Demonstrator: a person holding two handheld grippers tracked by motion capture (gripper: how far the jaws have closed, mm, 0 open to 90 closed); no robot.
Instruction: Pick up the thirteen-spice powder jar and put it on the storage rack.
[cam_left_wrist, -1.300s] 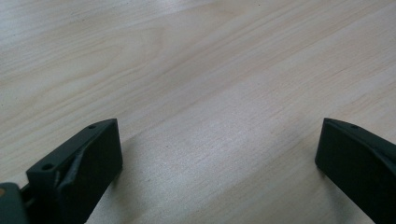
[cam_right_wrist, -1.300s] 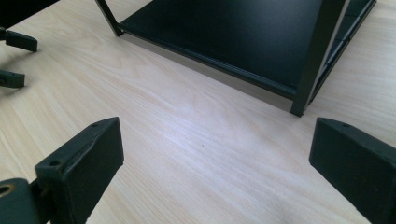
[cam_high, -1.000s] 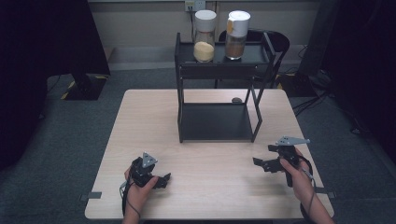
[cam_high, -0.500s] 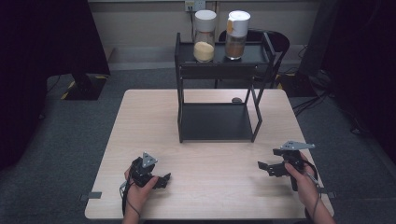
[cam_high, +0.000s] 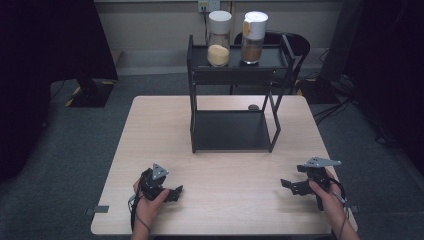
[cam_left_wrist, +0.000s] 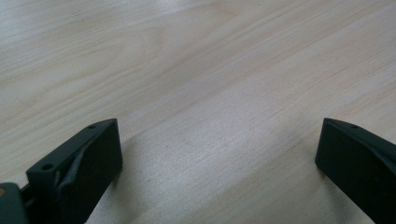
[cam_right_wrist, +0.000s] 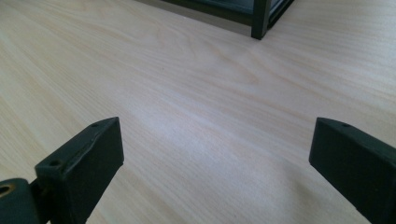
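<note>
You work at a pale wooden table (cam_high: 220, 165) with a smooth top and fine, wavy grain. Toward its far side stands one black metal rack (cam_high: 234, 95), boxy and thin-legged, with two flat shelves. On the upper shelf stand two clear, round jars with white lids: the left jar (cam_high: 219, 39) holds a pale yellow powder, the right jar (cam_high: 253, 37) a brown one. They stand close together, apart from each other. One small dark object (cam_high: 253, 107) lies on the table behind the rack; you cannot tell what it is.

Your left gripper (cam_high: 171, 191) sits low over the near left part of the table, its matte black, blocky jaws spread wide with only bare wood between them. Your right gripper (cam_high: 287, 184) hovers near the right edge, well apart from the left one, jaws equally wide and gripping nothing. In the right gripper view one rack foot stands on the wood ahead.
</note>
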